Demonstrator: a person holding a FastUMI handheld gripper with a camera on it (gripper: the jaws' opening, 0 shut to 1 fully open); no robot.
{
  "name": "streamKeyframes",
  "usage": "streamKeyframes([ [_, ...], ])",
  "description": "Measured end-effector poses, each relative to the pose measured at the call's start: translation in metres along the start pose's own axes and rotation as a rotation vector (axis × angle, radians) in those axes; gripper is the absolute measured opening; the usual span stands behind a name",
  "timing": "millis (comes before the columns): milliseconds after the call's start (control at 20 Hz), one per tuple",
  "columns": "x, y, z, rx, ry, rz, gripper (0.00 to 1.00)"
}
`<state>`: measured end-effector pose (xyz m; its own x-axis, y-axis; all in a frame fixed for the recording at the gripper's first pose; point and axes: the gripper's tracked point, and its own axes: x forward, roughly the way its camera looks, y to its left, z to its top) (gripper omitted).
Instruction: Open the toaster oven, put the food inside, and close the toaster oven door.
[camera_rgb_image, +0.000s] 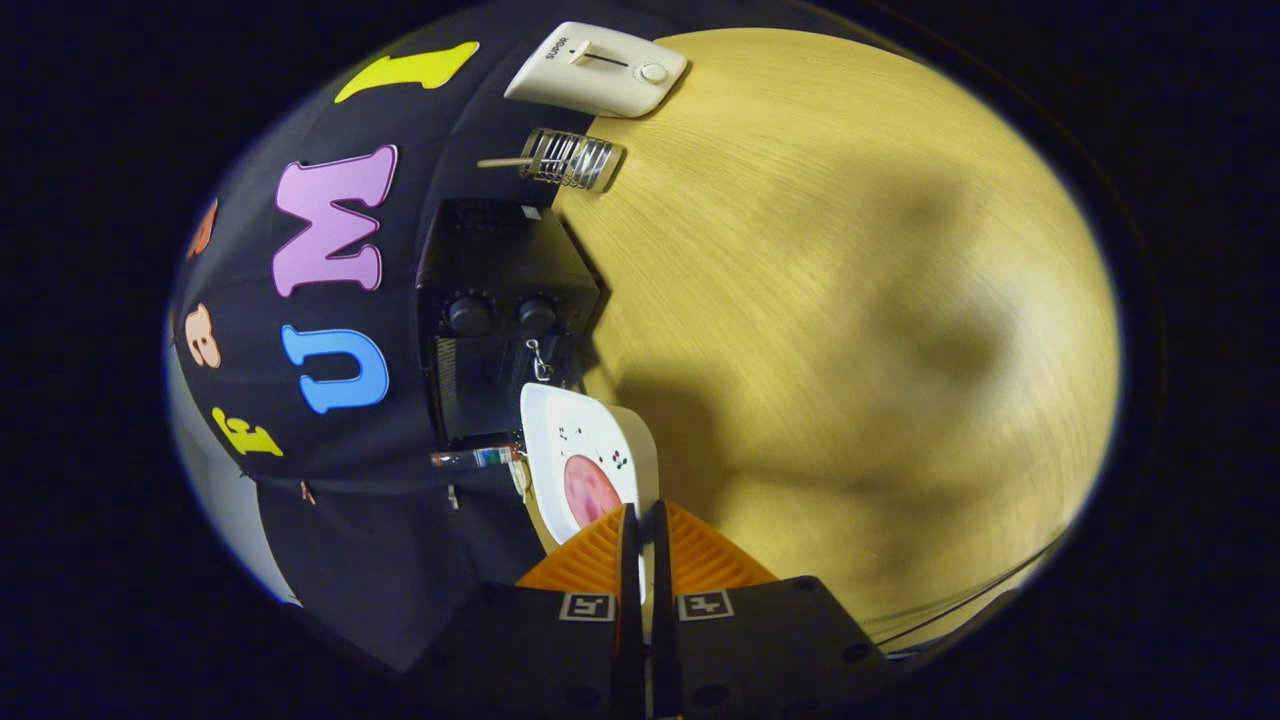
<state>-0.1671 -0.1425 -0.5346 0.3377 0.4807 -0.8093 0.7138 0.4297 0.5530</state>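
Observation:
My gripper (640, 535) is shut on the rim of a white plate (585, 430), which sticks out just ahead of the fingertips. A round pink slice of food (588, 488) lies on the plate close to the fingers. Right beyond the plate stands the black toaster oven (500, 270) on the wooden table (850, 300), with two dark knobs (470, 314) on its front. The plate's far edge overlaps the oven's front in this view. I cannot tell whether the oven door is open or closed.
A small wire rack with a wooden handle (568, 158) lies on the table past the oven. Farther off sits a white pop-up toaster (598, 70). The wide wooden tabletop stretches away beside the oven, and the booth's black cloth wall (330, 480) hangs behind it.

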Motion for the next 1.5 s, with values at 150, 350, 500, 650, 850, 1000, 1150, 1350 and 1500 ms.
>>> streamKeyframes([
  [150, 0.035, 0.034, -0.013, 0.074, -0.077, 0.009, 0.08],
  [350, 0.084, 0.076, -0.025, 0.203, -0.166, 0.029, 0.08],
  [500, 0.118, 0.097, -0.021, 0.257, -0.237, 0.014, 0.08],
  [650, 0.147, 0.121, -0.012, 0.321, -0.306, 0.026, 0.08],
  [850, 0.183, 0.151, 0.003, 0.417, -0.389, 0.052, 0.08],
  [1000, 0.210, 0.165, 0.012, 0.486, -0.422, 0.054, 0.08],
  [1150, 0.225, 0.159, 0.016, 0.510, -0.432, -0.033, 0.08],
  [1350, 0.234, 0.169, 0.018, 0.520, -0.455, -0.025, 0.09],
  [1500, 0.229, 0.171, 0.015, 0.517, -0.440, -0.015, 0.09],
])
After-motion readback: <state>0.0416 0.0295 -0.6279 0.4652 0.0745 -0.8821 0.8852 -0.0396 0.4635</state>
